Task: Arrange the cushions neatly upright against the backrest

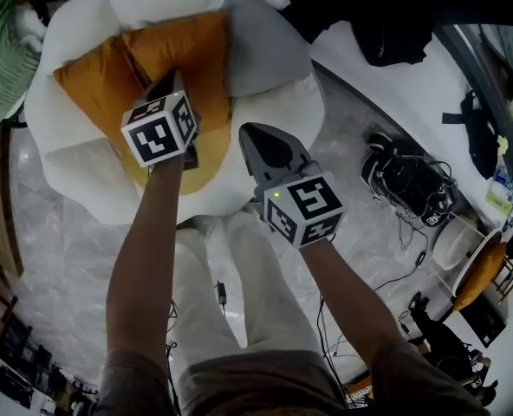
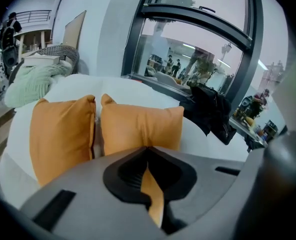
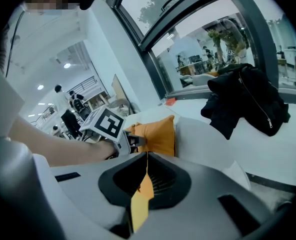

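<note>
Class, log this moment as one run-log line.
orange cushions: two, upright, side by side against white backrest | left gripper: jaws together, aimed at cushions | right gripper: jaws together, beside left gripper

Black jacket [image 3: 243, 99] slumped on the white ledge [image 3: 288, 154] by the big window [image 2: 198, 39]; green knit blanket [image 2: 30, 84] bunched up left; black gear and cables [image 1: 404, 180] tangled on the marble floor [image 1: 74, 258].

A tall dark-framed window [image 2: 198, 49] is letting in daylight over a grey marbled floor [image 1: 83, 250] (cables [image 1: 412, 232] are trailing there).
</note>
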Demonstrator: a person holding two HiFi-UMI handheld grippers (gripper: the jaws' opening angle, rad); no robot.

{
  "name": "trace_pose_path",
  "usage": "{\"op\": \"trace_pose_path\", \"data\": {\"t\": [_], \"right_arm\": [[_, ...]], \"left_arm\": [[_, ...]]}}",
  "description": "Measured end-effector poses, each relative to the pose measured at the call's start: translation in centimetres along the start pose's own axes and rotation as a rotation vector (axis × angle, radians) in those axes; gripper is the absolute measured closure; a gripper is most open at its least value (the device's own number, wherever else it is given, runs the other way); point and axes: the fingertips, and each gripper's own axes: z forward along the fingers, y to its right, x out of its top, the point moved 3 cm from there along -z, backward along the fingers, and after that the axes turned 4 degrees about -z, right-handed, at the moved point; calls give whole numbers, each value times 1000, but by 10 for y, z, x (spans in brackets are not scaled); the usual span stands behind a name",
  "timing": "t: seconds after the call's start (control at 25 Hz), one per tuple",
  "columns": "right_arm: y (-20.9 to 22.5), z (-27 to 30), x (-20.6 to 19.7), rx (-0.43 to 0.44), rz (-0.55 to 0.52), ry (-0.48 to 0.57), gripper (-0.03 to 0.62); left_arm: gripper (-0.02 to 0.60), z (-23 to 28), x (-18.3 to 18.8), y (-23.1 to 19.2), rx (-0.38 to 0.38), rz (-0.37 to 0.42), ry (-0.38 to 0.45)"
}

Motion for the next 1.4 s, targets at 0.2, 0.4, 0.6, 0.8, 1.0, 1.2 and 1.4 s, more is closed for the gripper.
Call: {"op": "trace_pose_path", "data": {"t": [0.2, 0.4, 0.6, 0.8, 1.0, 1.2, 1.4], "right_arm": [[1, -4, -1, -13, -5, -1, 572], [-1, -12, 5, -27, -8, 4, 572], [-10, -25, 16, -33, -15, 7, 572], [-35, -42, 33, -40, -10, 4, 572], [-66, -61, 52, -21, 2, -10, 572], [-98, -73, 78, 3, 9, -15, 572], [-132, -85, 105, 24, 14, -6, 572]], "left_arm": [[563, -1, -1, 0, 7, 7, 18], [488, -8, -6, 10, -39, 20, -28], [486, -31, -12, 13, -60, 33, -68], [486, -72, -10, 15, -72, 47, -82], [567, -126, -3, 21, -64, 39, -68], [576, -183, 8, 25, -76, 5, -74], [575, -241, 27, 32, -111, 9, -62]]}}
